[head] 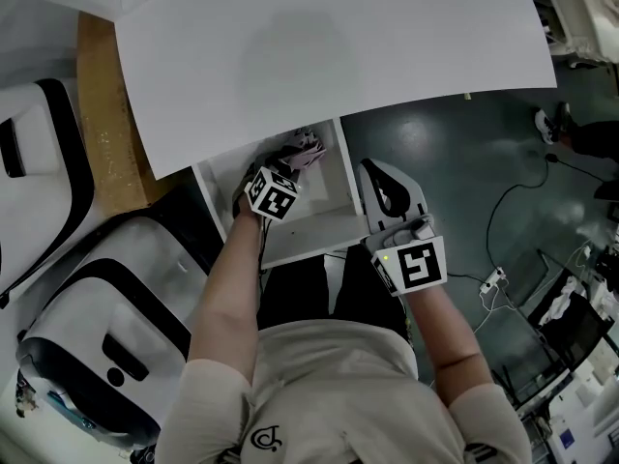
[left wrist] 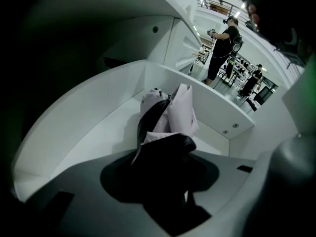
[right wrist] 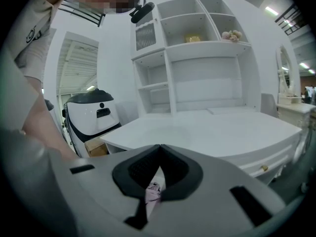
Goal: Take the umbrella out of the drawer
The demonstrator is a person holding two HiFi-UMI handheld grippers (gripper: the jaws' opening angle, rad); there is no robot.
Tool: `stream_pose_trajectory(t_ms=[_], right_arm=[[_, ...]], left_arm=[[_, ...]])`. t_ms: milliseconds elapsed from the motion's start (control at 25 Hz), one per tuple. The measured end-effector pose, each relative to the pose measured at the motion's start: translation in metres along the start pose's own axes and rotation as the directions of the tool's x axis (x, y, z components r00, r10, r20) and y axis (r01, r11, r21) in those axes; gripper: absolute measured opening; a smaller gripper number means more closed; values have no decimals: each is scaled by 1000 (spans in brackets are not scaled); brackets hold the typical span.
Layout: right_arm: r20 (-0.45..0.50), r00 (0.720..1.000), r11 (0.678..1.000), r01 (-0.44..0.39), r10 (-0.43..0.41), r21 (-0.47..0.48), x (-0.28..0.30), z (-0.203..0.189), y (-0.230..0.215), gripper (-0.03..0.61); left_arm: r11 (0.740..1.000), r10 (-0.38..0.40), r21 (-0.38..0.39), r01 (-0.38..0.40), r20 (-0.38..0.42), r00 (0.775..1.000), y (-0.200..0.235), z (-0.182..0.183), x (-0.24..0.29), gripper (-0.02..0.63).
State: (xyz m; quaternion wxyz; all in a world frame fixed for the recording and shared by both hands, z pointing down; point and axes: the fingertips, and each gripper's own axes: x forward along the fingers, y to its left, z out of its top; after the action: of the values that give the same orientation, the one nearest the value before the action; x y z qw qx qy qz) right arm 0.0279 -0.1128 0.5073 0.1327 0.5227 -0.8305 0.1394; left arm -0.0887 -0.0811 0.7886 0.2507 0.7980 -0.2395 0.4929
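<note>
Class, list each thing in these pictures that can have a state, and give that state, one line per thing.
Drawer: pulled open under the desk.
Umbrella: folded, inside the drawer.
Left gripper: fingers shut on the umbrella.
Right gripper: fingers shut, holding nothing, outside the drawer.

Dim, greenish frames with dark fisheye-warped edges, blurred close up; bright ceiling strips.

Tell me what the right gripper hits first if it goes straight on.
Probably the front edge of the white desk top, just beyond the shut right gripper. It points alongside the open drawer, not into it. Height is hard to judge, so it might pass under the top.
</note>
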Motion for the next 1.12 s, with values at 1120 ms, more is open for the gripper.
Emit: stream_pose_trajectory(t_ms=[1120], right_arm=[[160, 982, 989, -83, 102, -120, -29, 119, 51, 6]], left_arm=[[993, 107, -18, -116, 540, 835, -14, 114, -261, 213]])
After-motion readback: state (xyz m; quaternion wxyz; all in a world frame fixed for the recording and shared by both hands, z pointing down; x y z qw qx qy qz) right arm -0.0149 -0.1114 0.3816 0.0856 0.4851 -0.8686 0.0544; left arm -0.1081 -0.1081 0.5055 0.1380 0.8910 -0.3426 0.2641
